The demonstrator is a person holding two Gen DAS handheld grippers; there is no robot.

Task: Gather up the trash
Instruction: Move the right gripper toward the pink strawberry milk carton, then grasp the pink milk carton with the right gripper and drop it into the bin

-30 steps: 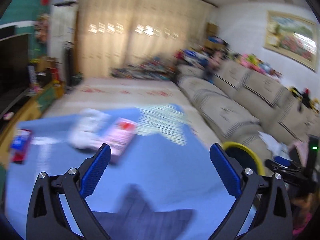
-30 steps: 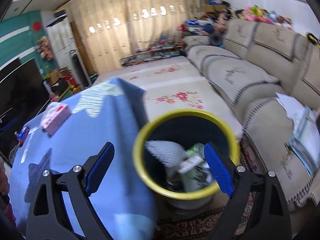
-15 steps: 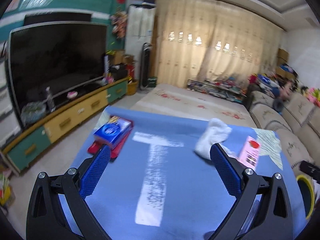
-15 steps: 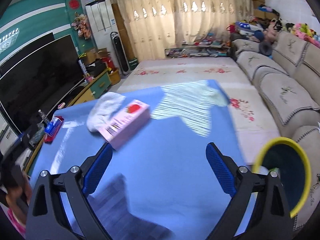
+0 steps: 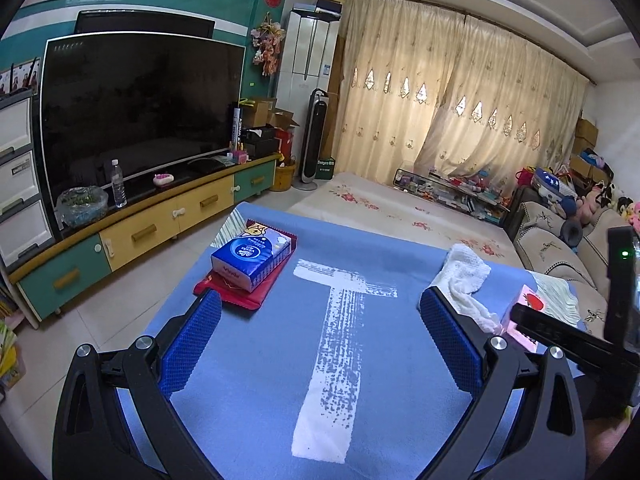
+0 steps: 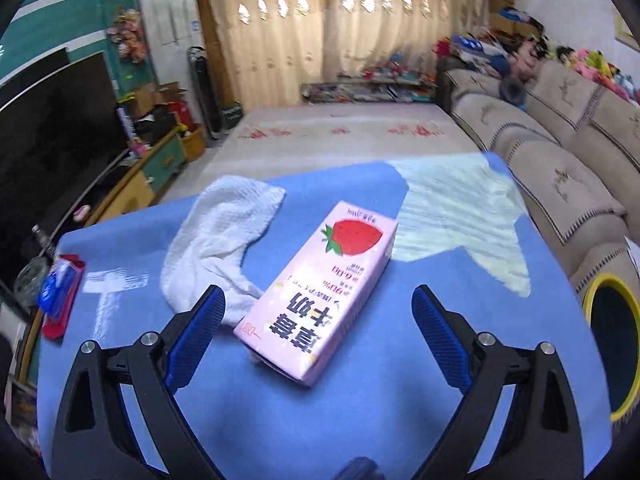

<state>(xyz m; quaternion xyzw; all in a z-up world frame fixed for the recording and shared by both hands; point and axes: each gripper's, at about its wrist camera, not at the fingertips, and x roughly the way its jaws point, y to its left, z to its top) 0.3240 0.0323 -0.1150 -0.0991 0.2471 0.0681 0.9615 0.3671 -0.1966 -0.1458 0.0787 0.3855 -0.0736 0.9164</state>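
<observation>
On my tabletop (image 6: pixel 360 420) the milk carton (image 6: pixel 320 292) lies right of the towel (image 6: pixel 216 240), touching it; the bin (image 6: pixel 612 352) stands beyond the right edge.

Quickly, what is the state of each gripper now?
Left gripper: open, holding nothing.
Right gripper: open, holding nothing; the pink milk carton lies before it.

1. Table (image 5: pixel 256 364) covered by blue cloth with a white T mark (image 5: pixel 332 360) and a pale star patch (image 6: pixel 460 216).
2. Lying flat near right side: pink carton (image 6: pixel 320 292), strawberry print up.
3. Touching carton's left edge: crumpled white towel (image 6: pixel 216 240).
4. Far left corner: blue tissue pack (image 5: pixel 250 256) stacked on red packet (image 5: pixel 256 294).
</observation>
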